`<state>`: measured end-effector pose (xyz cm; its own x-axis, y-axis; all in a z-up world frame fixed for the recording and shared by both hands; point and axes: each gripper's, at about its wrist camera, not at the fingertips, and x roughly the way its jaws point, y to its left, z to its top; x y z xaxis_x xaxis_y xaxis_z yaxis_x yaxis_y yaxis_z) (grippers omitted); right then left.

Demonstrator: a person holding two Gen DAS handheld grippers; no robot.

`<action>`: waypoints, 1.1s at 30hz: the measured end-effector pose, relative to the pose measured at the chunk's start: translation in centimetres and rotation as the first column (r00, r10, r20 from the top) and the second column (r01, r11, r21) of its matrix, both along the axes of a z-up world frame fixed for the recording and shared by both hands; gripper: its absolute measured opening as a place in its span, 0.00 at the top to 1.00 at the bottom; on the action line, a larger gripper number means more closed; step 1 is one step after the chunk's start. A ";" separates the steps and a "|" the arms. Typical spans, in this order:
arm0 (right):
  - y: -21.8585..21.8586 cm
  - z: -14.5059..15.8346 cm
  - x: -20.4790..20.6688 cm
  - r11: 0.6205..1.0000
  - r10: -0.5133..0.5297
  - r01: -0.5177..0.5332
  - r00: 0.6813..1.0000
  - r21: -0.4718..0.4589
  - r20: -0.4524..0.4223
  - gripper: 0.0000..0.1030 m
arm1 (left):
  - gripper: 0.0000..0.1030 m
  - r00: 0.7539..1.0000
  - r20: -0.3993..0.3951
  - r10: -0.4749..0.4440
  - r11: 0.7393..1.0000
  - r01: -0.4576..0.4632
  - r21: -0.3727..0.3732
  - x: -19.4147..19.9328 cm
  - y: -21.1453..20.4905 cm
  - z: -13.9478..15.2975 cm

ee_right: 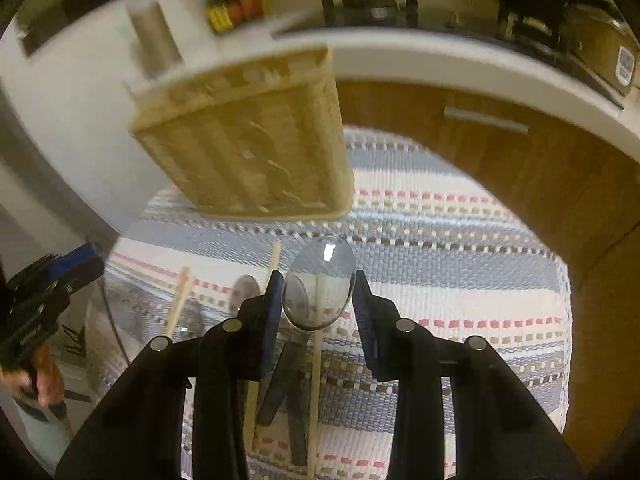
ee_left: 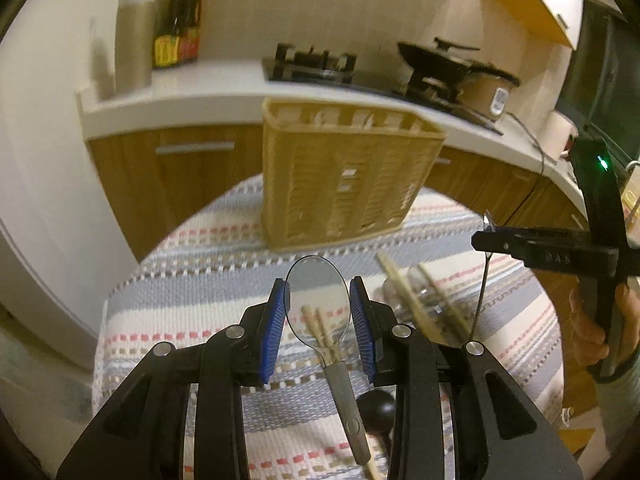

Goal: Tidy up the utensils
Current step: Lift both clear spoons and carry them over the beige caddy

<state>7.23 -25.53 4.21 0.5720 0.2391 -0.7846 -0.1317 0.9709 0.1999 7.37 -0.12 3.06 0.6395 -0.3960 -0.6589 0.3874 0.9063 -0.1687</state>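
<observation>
Steel pinched between blue pads: left gripper clamped on the bowl of the left spoon, one pad against each edge of the bowl, handle slanting back toward the camera and a little to the right. Held above the striped cloth, not lying on it.

Same grip on the other side: right gripper closed on the bowl of the right spoon, bowl upright between the fingertips, handle running back under the jaws. Seen from the left wrist, right gripper at the right edge with its spoon edge-on, thin handle hanging down. Seen from the right wrist, left gripper at the far left, blurred.

On the striped cloth between the two claws, loose pale chopsticks crossing a few blurred spoons, well apart from either grip; same chopsticks left of the right claw.

Further out, standing upright at the far end of the cloth, tan slotted utensil basket, directly ahead of the left claw; ahead and left of the right claw, basket blurred.

Beyond, white counter over wooden cabinets, with dark sauce bottles, gas stove and black wok.
</observation>
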 end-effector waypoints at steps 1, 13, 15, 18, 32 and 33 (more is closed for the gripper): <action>-0.7 0.8 -0.2 1.000 0.006 -0.007 0.999 0.022 0.039 0.69 | 0.71 1.000 0.019 -0.003 1.000 0.003 -0.005 -0.3 -0.1 0.7; -1.6 13.3 -0.3 0.995 0.034 -0.066 0.926 0.073 0.377 0.69 | 0.71 0.967 0.248 0.059 0.995 -0.035 -0.098 1.7 -0.6 11.0; -1.5 14.9 0.6 0.997 0.005 -0.035 0.903 0.063 0.430 0.69 | 0.71 0.953 0.290 0.087 0.992 -0.057 -0.112 2.8 -0.7 12.5; -1.6 17.1 2.1 0.998 -0.037 0.008 0.872 0.062 0.488 0.69 | 0.71 0.923 0.364 0.128 0.989 -0.091 -0.118 4.3 -1.1 14.5; 0.7 12.6 10.9 0.972 -0.061 0.176 0.832 -0.158 0.551 0.69 | 0.71 0.824 0.524 0.216 0.976 -0.204 -0.081 11.5 -3.2 12.5; 0.7 12.0 11.3 0.971 -0.060 0.175 0.838 -0.163 0.543 0.69 | 0.71 0.832 0.511 0.215 0.976 -0.203 -0.080 12.1 -3.1 11.7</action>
<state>18.49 -24.86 16.23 0.9268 0.0163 -0.3752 -0.0439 0.9969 -0.0651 19.43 -3.26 14.73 0.9525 -0.2244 -0.2059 0.2253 0.9741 -0.0195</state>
